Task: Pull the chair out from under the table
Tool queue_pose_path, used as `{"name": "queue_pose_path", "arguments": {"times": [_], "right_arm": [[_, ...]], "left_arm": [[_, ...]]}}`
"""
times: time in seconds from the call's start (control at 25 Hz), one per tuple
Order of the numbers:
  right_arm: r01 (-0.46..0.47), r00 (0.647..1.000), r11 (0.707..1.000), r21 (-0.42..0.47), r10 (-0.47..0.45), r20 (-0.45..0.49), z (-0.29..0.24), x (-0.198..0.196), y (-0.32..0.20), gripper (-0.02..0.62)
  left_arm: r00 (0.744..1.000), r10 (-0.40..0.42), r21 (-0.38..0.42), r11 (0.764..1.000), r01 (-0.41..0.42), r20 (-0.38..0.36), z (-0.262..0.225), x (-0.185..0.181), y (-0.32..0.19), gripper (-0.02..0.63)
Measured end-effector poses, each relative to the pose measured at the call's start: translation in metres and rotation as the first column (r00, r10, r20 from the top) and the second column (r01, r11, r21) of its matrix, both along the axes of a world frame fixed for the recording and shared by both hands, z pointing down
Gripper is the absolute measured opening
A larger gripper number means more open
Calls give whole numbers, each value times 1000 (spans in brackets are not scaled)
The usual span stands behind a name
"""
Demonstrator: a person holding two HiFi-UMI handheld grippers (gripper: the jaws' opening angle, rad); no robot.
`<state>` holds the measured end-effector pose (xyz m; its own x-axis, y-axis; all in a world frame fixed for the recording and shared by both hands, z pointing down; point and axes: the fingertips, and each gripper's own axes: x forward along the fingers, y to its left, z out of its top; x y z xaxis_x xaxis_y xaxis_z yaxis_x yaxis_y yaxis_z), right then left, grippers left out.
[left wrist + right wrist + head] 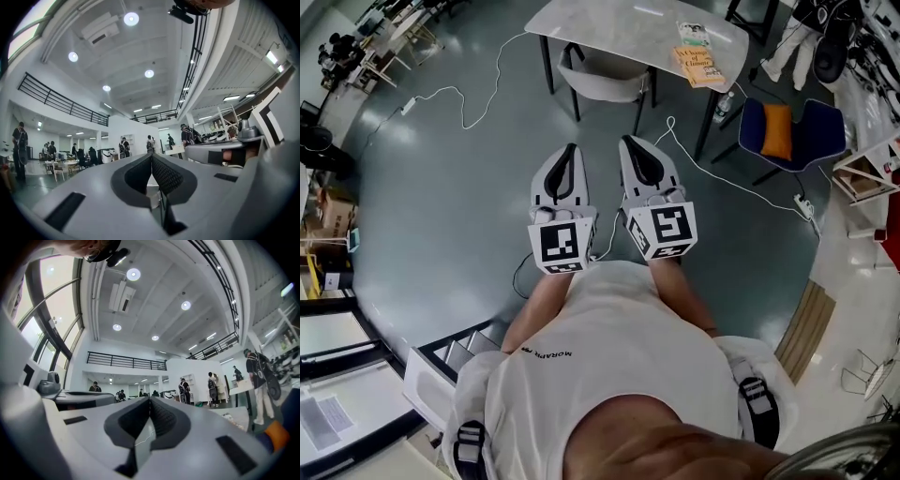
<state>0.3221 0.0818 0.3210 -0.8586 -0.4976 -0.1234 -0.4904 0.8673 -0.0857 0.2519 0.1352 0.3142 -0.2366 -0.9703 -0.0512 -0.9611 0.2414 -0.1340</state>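
Grey fingers [84, 185], L gripper [571, 150] & R gripper [627, 142]: closed together, empty.

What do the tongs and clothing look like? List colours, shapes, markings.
Left tongs and right tongs: light grey tapered shells, black ribbed pads, each with a white cube bearing a black square marker. The person wears a white T-shirt with small dark lettering.

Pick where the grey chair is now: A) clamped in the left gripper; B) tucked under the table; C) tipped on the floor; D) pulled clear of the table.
B: the grey chair sits tucked under the table; the left gripper and right gripper, both shut, are short of it.
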Motion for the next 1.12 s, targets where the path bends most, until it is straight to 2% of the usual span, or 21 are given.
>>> {"name": "queue_pose_path", "arguments": {"times": [0.12,0.4,0.64,0.8,1.12], "right_arm": [[3,1000,999,-38,-2,20,5,6,-7,14],[10,1000,998,-67,-9,20,13,-2,-12,14],[-27,999,998,-49,26,-30,21,-39,-36,14],[-64,996,998,-27,62,-64,32,-89,-71,14],[-173,979,984,-48,167,-114,38,-235,-132,14]], "left_arm": [[1000,-15,-40,999,15,12,3,6,4,5],[998,-57,-24,998,57,18,4,-16,6,5],[1000,-21,-4,1000,21,-9,12,-57,-24,5],[1000,14,18,1000,-14,-22,23,-108,-61,5],[992,118,-7,993,-119,-44,29,-259,-138,5]]}}
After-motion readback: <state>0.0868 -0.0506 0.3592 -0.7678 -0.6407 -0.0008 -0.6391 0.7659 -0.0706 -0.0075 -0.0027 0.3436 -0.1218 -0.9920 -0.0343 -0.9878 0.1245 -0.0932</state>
